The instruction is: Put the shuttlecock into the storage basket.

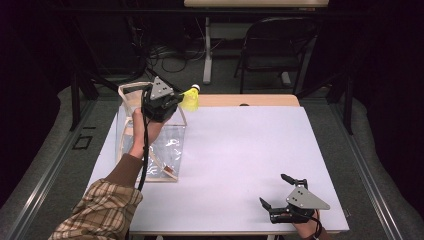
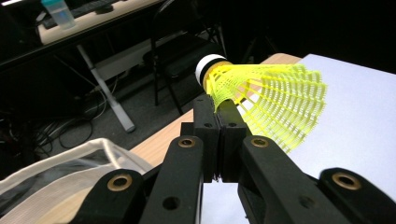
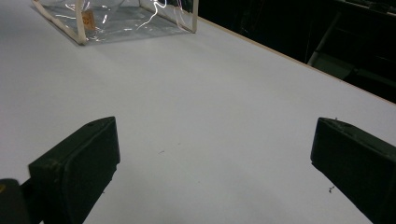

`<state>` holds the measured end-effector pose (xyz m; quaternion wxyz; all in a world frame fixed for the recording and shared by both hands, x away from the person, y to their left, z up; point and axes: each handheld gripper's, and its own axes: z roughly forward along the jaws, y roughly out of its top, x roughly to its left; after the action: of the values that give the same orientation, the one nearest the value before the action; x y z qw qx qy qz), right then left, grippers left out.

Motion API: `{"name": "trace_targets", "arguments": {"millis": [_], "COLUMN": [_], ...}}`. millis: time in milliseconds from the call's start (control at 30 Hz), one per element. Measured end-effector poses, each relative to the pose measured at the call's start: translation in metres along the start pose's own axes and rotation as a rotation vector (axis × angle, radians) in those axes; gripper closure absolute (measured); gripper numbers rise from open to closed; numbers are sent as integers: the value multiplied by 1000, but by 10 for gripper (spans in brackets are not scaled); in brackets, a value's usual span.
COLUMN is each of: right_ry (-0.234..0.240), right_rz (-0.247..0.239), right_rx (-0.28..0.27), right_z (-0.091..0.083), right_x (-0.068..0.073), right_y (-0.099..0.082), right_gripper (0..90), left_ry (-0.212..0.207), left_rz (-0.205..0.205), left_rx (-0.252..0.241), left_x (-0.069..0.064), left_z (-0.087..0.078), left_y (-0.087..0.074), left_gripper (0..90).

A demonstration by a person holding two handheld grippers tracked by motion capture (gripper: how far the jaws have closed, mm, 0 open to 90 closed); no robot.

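Your left gripper (image 2: 218, 122) has its jaws clamped together on the skirt edge of the yellow plastic-mesh shuttlecock with the white cork cap (image 2: 266, 100), which sticks out past the jaw tips, raised in the air above the far rim of the clear plastic bag with cream trim (image 1: 131, 91); the pinch near the cap looks chosen to keep the light skirt from crushing. Your right gripper (image 1: 278, 193) rests low on the white table (image 1: 240, 150), jaws wide apart and holding nothing, well away from the bag.
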<state>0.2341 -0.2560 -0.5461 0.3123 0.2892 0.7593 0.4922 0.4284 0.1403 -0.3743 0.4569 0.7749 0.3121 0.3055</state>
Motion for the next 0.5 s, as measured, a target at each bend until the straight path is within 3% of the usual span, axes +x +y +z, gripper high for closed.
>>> {"name": "trace_targets", "arguments": {"millis": [500], "right_ry": [0], "right_rz": [4], "right_rx": [5], "right_z": [2], "right_x": [0], "right_y": [-1], "right_gripper": [6], "left_ry": [31], "left_rz": [-25], "left_rx": [-32], "left_x": [14], "left_z": [-9], "left_y": [2], "left_gripper": [891]}}
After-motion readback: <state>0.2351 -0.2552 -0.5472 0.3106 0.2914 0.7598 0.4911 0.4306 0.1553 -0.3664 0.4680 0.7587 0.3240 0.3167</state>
